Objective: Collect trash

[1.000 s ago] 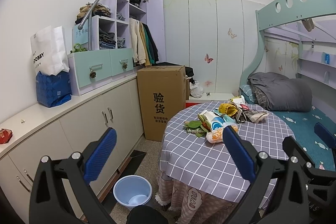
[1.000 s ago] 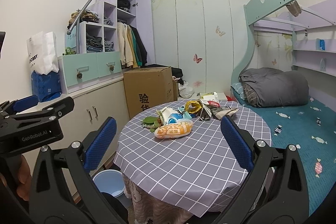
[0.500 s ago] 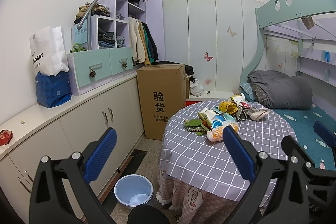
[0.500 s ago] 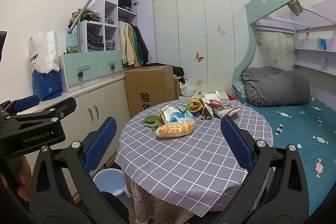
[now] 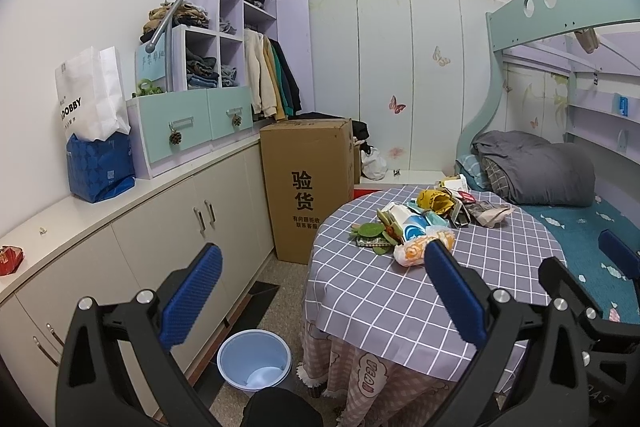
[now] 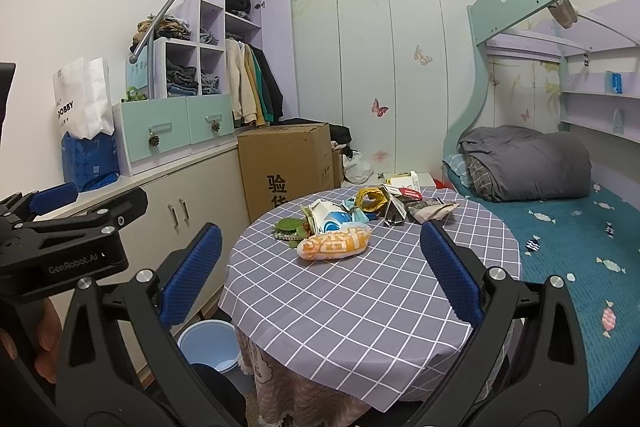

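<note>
A pile of trash (image 5: pixel 424 223) lies on the far half of a round table with a grey checked cloth (image 5: pixel 380 291): an orange snack bag (image 6: pixel 334 247), green leaves (image 6: pixel 289 225), a blue-white packet and crumpled wrappers. A light blue bin (image 5: pixel 254 360) stands on the floor left of the table; it also shows in the right wrist view (image 6: pixel 208 345). My left gripper (image 5: pixel 320 299) is open and empty, held short of the table. My right gripper (image 6: pixel 320 279) is open and empty above the table's near half.
A low cabinet (image 5: pixel 168 223) runs along the left wall with bags and drawers on it. A tall cardboard box (image 5: pixel 306 187) stands behind the table. A bunk bed with a grey quilt (image 5: pixel 532 171) is at the right.
Both grippers have drawn back and risen slightly; the table and trash sit a little farther off in both views. Both stay open and empty.
</note>
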